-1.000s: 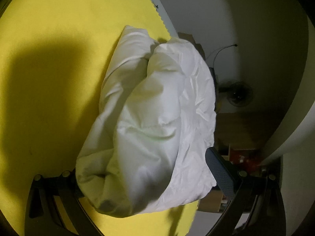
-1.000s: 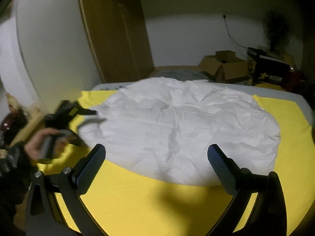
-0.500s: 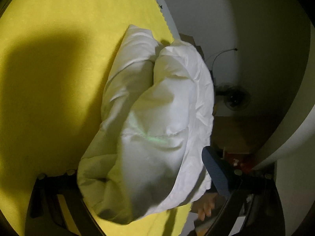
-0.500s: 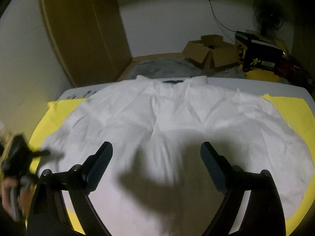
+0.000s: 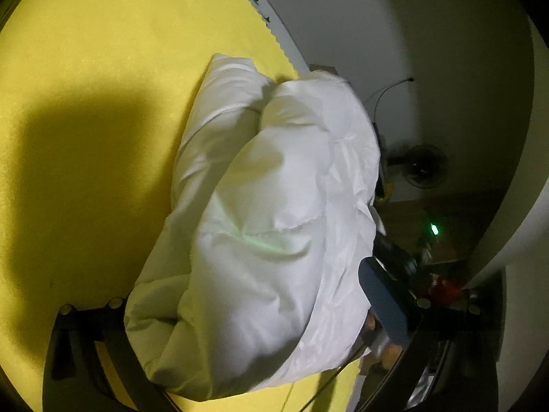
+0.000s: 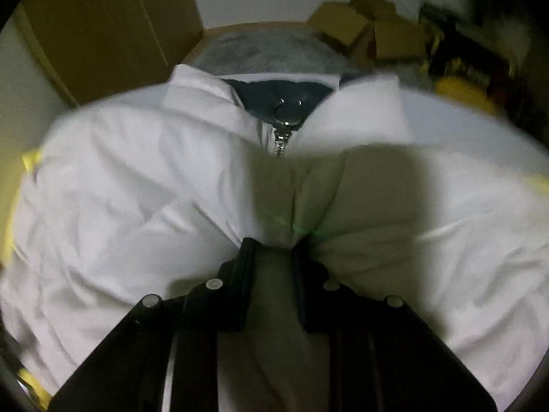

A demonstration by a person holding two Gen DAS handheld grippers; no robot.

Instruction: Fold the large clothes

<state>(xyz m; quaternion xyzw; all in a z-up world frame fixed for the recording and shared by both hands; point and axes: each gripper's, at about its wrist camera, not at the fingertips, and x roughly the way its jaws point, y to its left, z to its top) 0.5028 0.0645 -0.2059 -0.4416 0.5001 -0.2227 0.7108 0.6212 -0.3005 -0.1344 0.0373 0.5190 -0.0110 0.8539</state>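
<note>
Between the fingers of the right gripper (image 6: 272, 245) a pinched ridge of the white jacket (image 6: 144, 185) is clamped; its jaws have just been closing and now press on the padded fabric near the front seam. Beyond the pinch, the zipper (image 6: 282, 137) runs up to an open collar with dark lining. Around the left gripper (image 5: 240, 295) the jaws stand wide apart, straddling one bulky end of the jacket (image 5: 260, 206) without visibly pressing it; the left finger is mostly hidden behind the fabric. The jacket lies bunched on a yellow cloth (image 5: 89, 68) spread over the bed. Cardboard boxes (image 6: 370, 31) sit on the floor beyond, near the wall.
</note>
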